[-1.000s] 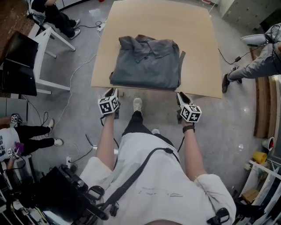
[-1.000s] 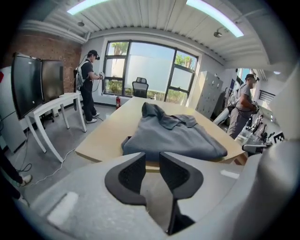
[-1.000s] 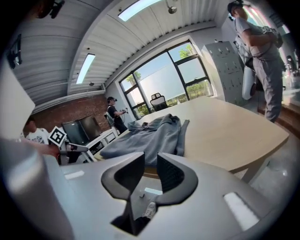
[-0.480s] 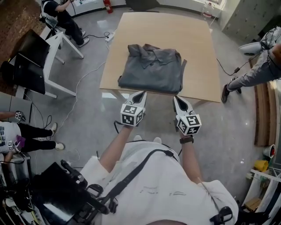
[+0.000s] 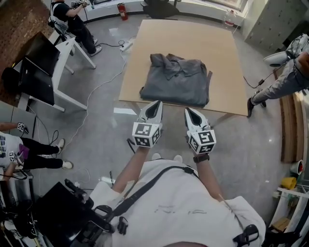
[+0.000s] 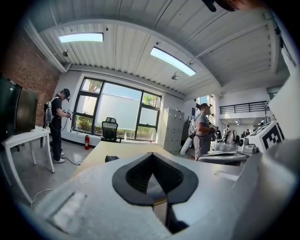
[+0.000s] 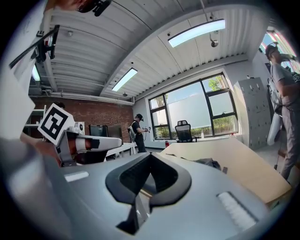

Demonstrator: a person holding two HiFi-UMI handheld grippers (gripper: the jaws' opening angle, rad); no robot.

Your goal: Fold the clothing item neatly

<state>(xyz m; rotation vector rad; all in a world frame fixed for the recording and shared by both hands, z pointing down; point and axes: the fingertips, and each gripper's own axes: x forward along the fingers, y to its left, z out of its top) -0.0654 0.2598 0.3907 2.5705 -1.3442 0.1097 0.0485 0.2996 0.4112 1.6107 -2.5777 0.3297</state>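
Evidently the grey polo shirt (image 5: 176, 79) is lying fully folded on the table (image 5: 222, 48); left gripper (image 5: 155, 105) and right gripper (image 5: 189, 112) are hovering, jaws together, empty.

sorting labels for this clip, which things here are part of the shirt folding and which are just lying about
Job: grey shirt on the table; left tongs, right tongs, both shut, empty.
Lying about: fire extinguisher, office chair, white desk.

left gripper (image 5: 155, 107): jaws closed, empty | right gripper (image 5: 189, 113): same
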